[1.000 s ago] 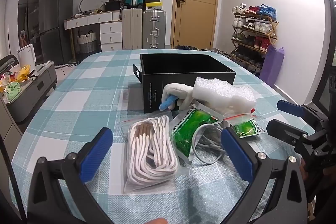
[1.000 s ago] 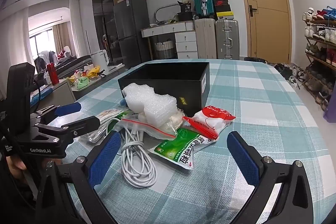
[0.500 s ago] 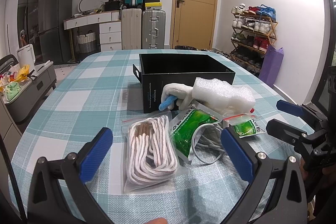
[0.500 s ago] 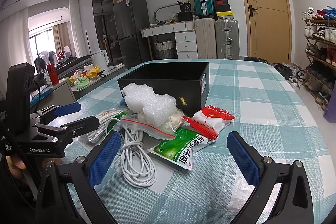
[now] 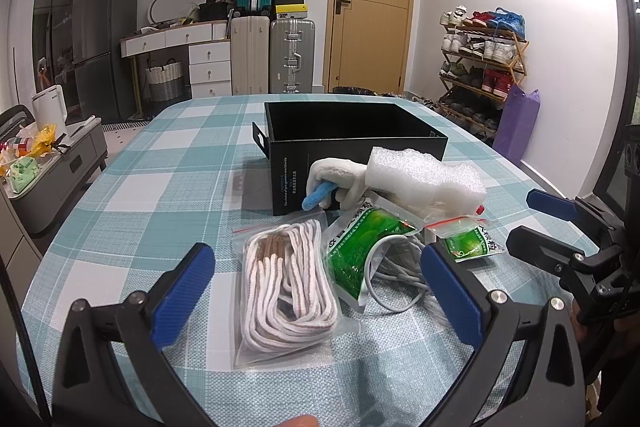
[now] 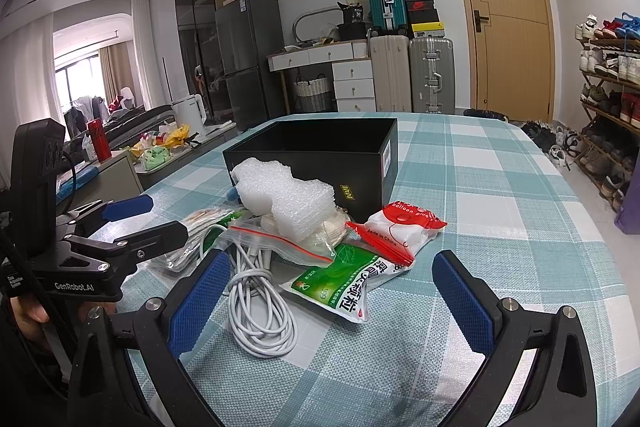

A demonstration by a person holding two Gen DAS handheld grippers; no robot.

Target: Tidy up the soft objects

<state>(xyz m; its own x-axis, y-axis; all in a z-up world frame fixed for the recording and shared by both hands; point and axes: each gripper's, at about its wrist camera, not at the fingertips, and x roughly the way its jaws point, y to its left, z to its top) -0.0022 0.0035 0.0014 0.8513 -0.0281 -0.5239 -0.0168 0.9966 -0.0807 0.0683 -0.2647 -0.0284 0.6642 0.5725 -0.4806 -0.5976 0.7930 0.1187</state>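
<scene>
A heap of soft items lies in front of an open black box (image 5: 352, 143) on the checked tablecloth. White foam (image 5: 424, 175) tops the heap, beside a white cloth with a blue piece (image 5: 320, 197). A bag of white cord (image 5: 286, 287) lies nearest my left gripper (image 5: 320, 289), which is open and empty just short of it. In the right wrist view a white cable (image 6: 256, 303), a green packet (image 6: 344, 285) and a red-and-white packet (image 6: 400, 227) lie before my right gripper (image 6: 330, 301), open and empty. The box (image 6: 320, 155) stands behind the foam (image 6: 288, 199).
The table edge (image 5: 60, 227) drops off at the left toward a low cabinet (image 5: 60, 163). My right gripper shows at the right of the left wrist view (image 5: 556, 231); my left gripper shows at the left of the right wrist view (image 6: 136, 223). A shoe rack (image 5: 480, 67) stands at the far right.
</scene>
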